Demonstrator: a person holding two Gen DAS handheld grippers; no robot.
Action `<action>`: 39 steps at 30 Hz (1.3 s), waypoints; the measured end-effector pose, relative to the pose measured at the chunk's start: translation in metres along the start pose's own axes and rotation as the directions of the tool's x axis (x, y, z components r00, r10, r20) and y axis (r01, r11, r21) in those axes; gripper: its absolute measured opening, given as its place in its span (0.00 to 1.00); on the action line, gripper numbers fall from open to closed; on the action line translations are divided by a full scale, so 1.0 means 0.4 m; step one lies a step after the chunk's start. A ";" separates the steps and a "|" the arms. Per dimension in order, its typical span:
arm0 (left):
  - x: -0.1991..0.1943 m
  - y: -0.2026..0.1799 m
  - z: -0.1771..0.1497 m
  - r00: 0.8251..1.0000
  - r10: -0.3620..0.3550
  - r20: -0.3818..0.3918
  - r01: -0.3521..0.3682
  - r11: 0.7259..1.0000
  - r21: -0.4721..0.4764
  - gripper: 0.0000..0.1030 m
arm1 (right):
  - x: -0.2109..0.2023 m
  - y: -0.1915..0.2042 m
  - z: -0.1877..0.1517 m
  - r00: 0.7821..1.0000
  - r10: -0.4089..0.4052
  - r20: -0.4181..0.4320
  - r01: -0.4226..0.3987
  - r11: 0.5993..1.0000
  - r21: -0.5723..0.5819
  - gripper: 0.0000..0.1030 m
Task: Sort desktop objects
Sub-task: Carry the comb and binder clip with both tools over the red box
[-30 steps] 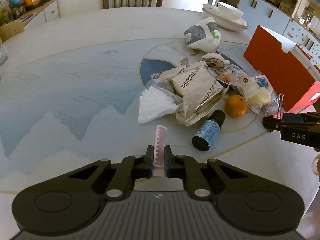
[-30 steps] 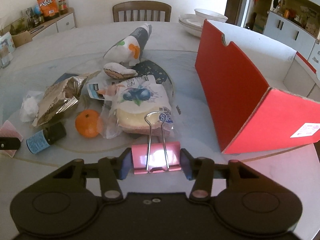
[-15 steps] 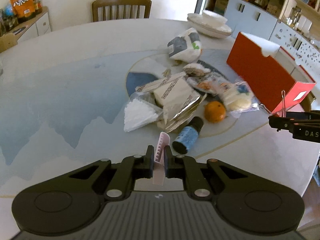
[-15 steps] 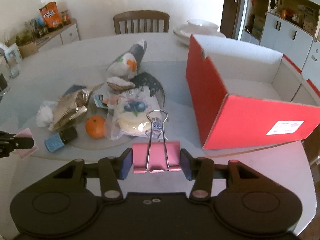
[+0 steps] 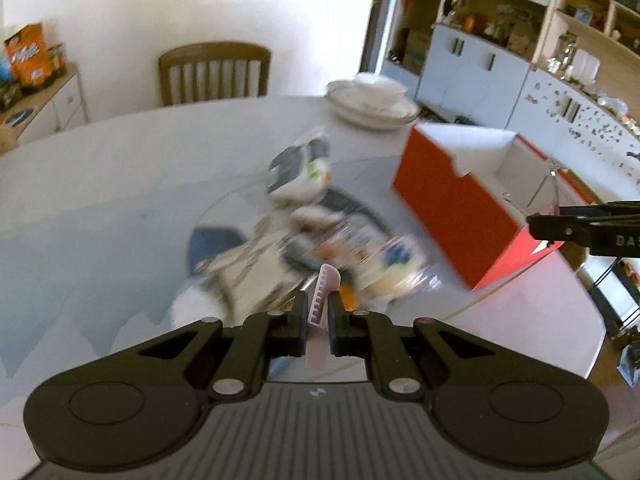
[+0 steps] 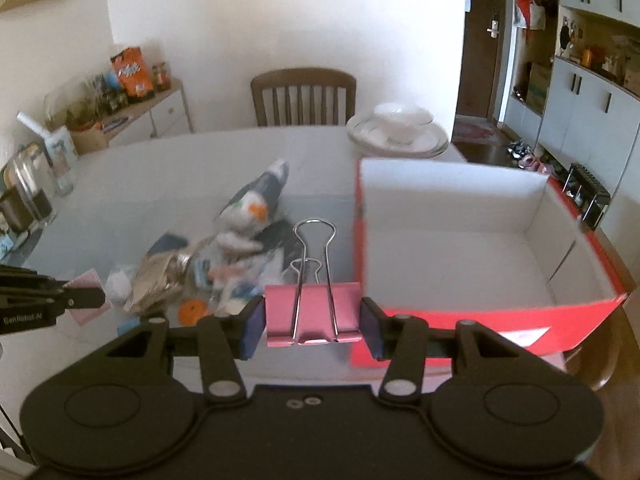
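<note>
Both grippers carry pink items above the round table (image 5: 100, 208).

The left gripper (image 5: 319, 322) is clamped on a pink comb (image 5: 323, 300), which stands on edge between its fingers, above the blurred heap of packets (image 5: 320, 240). The right gripper (image 6: 313, 320) grips a pink binder clip (image 6: 314, 314) by its sides (wire handles pointing forward), held just beside the near corner of the open red box (image 6: 460, 248), whose white inside shows.
</note>
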State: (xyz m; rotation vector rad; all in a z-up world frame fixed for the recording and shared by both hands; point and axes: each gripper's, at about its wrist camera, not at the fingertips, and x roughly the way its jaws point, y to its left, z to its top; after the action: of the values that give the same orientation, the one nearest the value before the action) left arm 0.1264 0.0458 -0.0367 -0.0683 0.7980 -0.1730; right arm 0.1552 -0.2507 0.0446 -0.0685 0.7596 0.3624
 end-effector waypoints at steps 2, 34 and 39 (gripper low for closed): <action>0.003 -0.039 0.025 1.000 -0.013 0.015 0.013 1.000 0.010 0.09 | -0.009 -0.036 0.017 1.000 0.000 0.011 0.000 1.000 0.009 0.48; 0.348 -0.525 0.304 0.983 -0.156 -0.102 0.177 0.953 0.245 0.09 | 0.097 -0.484 0.074 0.996 -0.040 -0.077 0.043 0.998 0.039 0.48; 0.451 -0.555 0.325 0.974 -0.131 -0.186 0.178 0.946 0.271 0.09 | 0.147 -0.502 0.074 0.993 -0.036 -0.113 0.036 0.999 -0.008 0.48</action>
State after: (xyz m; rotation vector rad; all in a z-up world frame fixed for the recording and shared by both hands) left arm 0.3146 -0.2055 -0.0454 0.1597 0.9263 -0.4470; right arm 0.2834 -0.4154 0.0121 -0.1087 0.8685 0.3283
